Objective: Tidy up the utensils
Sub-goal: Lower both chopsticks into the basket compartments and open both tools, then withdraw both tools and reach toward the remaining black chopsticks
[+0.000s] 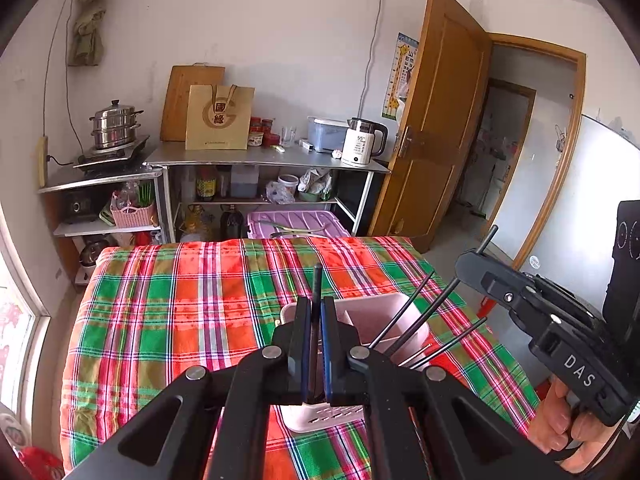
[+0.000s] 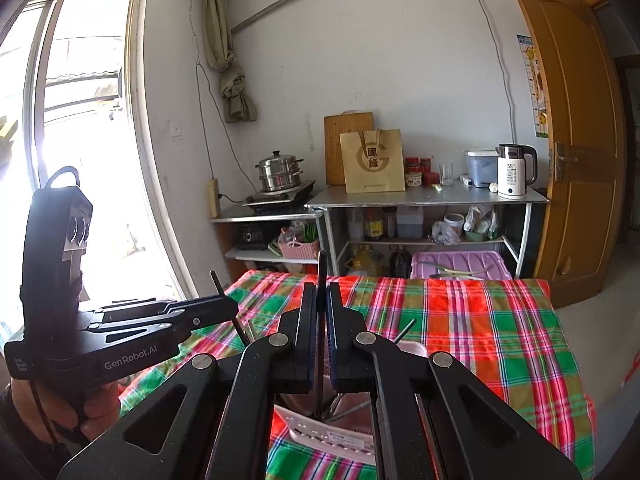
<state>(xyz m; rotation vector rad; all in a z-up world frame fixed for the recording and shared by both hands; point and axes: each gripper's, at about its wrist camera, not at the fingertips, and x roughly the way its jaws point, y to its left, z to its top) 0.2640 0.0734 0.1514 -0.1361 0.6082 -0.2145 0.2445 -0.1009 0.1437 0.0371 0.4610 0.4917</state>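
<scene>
In the left wrist view my left gripper (image 1: 317,304) is shut on a black chopstick (image 1: 317,280) that stands upright between its pads, above a pink utensil holder (image 1: 384,320). Several black chopsticks (image 1: 420,312) lean in the holder's right compartment. My right gripper (image 1: 466,258) comes in from the right, shut on another black chopstick (image 1: 490,236). In the right wrist view the right gripper (image 2: 322,288) pinches its chopstick (image 2: 322,268) over the pink holder (image 2: 332,436). The left gripper (image 2: 232,306) is at the left with its chopstick (image 2: 218,284).
The holder sits on a table with a plaid cloth (image 1: 180,300). Behind it are a metal counter (image 1: 260,156) with a kettle (image 1: 362,142) and paper bag (image 1: 220,118), a steamer pot (image 1: 116,124), a purple bin lid (image 1: 296,224), and an open wooden door (image 1: 440,120).
</scene>
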